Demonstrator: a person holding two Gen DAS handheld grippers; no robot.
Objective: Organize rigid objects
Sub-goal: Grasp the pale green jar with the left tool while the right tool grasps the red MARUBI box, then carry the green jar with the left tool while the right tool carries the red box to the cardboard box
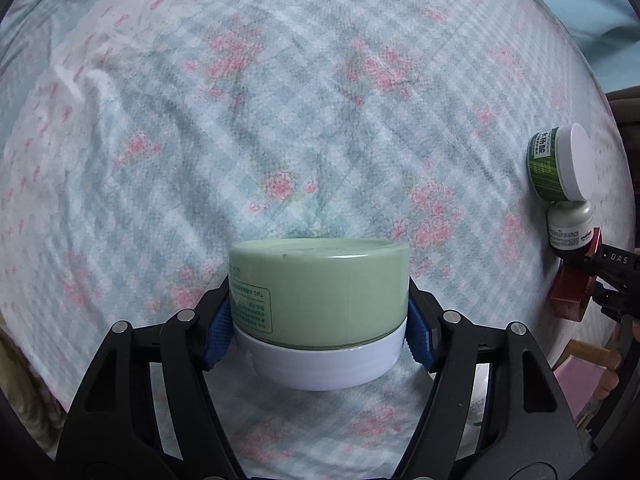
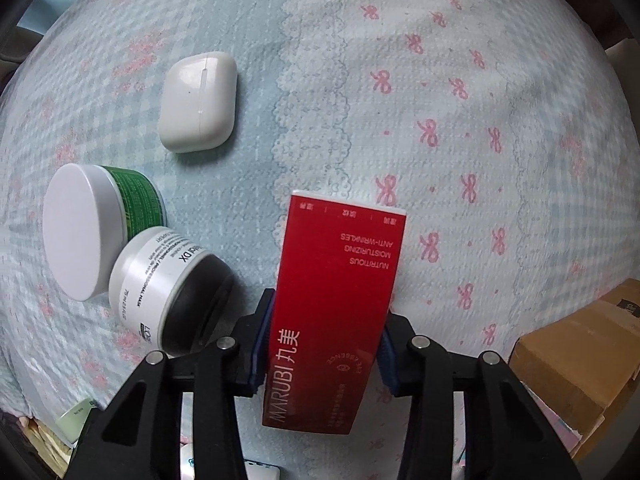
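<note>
Clamped between the blue pads of the left gripper, at the lower centre of the left wrist view, a pale green jar with a white lid is held upside down, lid towards the bottom of the frame, above the floral checked bedspread. At the right edge of that view a green-labelled jar is seen lying on its side, touching a smaller white jar just below it. At the lower centre of the right wrist view, a red MARUBI box is gripped by the right gripper, whose pads are pressed against its two long sides; its lettering reads inverted. At the left of that frame the green-labelled jar and the white jar are seen side by side and touching on the bedspread, with a white earbud case above them, apart. At the lower right edge a brown cardboard box is visible.
</note>
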